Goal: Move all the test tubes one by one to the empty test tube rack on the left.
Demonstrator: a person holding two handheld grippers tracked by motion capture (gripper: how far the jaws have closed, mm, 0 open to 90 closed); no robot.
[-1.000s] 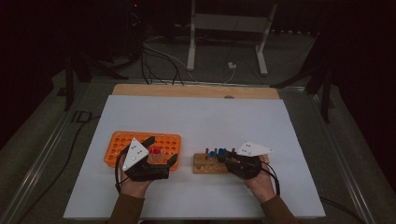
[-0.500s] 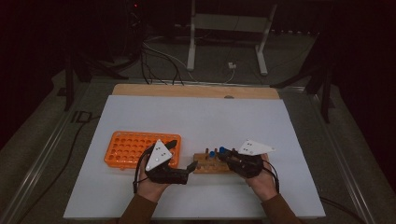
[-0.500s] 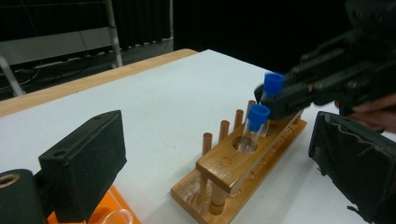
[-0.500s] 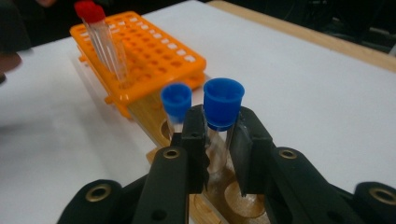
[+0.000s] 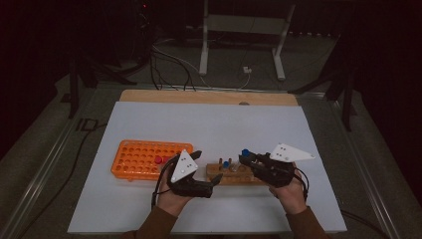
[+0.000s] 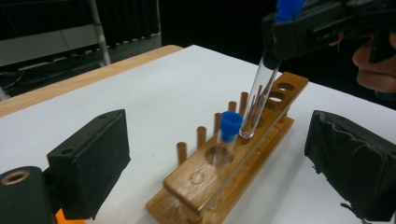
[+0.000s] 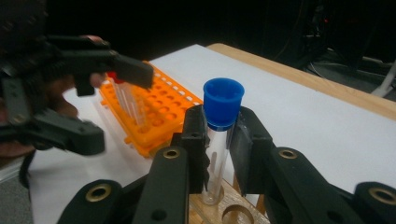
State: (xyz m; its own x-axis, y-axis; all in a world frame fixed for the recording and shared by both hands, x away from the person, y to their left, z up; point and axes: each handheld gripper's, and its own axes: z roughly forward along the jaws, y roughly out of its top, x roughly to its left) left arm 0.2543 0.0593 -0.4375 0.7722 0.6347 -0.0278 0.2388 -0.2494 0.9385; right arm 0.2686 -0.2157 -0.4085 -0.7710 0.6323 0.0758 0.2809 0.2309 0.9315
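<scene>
The right gripper's [image 7: 218, 140] fingers clamp a blue-capped clear glass tube [image 7: 219, 135] just above the wooden rack [image 6: 233, 158], drawing it clear; the left gripper [image 6: 215, 163] stands released, flanking the rack to steady it.

On the white table [image 5: 214, 124], the orange rack [image 5: 142, 159] sits at nine o'clock of the wooden rack [image 5: 234, 173]. The right gripper [image 5: 247, 160] grips a blue-capped tube [image 5: 245, 154]; the left gripper [image 5: 206, 167] gapes beside it.

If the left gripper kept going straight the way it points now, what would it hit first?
Probably the wooden rack, which lies ahead between the left gripper's open jaws, with the blue-capped tube standing in its near hole; depth is hard to judge.
</scene>
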